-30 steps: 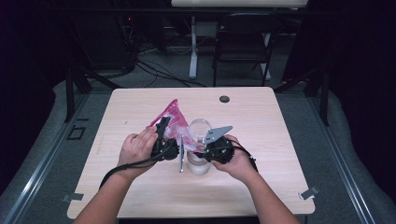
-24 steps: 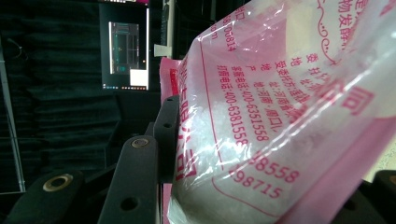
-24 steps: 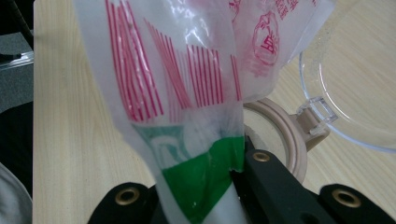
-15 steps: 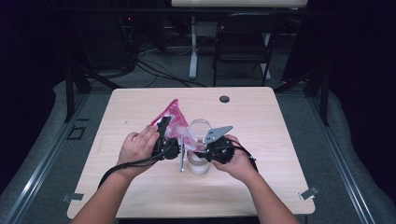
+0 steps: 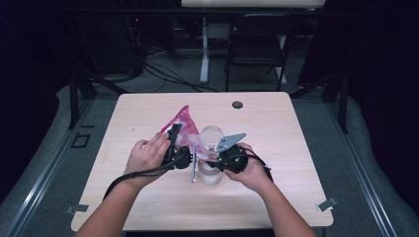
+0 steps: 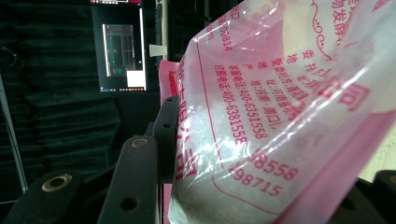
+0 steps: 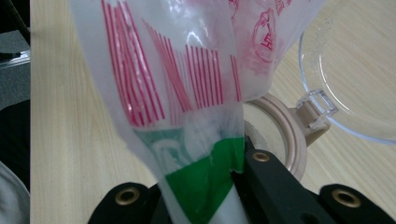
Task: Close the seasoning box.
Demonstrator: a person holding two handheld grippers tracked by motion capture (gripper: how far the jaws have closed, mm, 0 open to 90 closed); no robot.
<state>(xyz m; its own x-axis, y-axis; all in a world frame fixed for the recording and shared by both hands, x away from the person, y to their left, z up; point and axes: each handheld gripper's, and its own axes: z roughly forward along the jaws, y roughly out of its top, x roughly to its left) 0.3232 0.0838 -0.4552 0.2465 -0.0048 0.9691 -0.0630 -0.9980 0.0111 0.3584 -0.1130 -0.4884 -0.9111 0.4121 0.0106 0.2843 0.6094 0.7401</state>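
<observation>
A pink and clear plastic bag (image 5: 182, 123) of white granules is held tilted above the table (image 5: 296, 148). My left gripper (image 5: 174, 137) is shut on the bag's full body (image 6: 280, 116), with one black finger (image 6: 166, 135) pressed into its side. My right gripper (image 5: 211, 159) is shut on the bag's lower end (image 7: 187, 70), pinching the green-printed edge between its fingers (image 7: 266, 172). Right below that end stands a jar (image 5: 211, 174) with a beige rim (image 7: 286, 135), and its hinged clear lid (image 7: 355, 70) is swung open.
A thin grey metal piece (image 5: 193, 167) stands next to the jar's left side. A small black round thing (image 5: 237, 104) lies near the table's far edge. A chair (image 5: 257, 49) and cables are on the floor beyond, and a lit monitor (image 6: 122, 49) stands farther off.
</observation>
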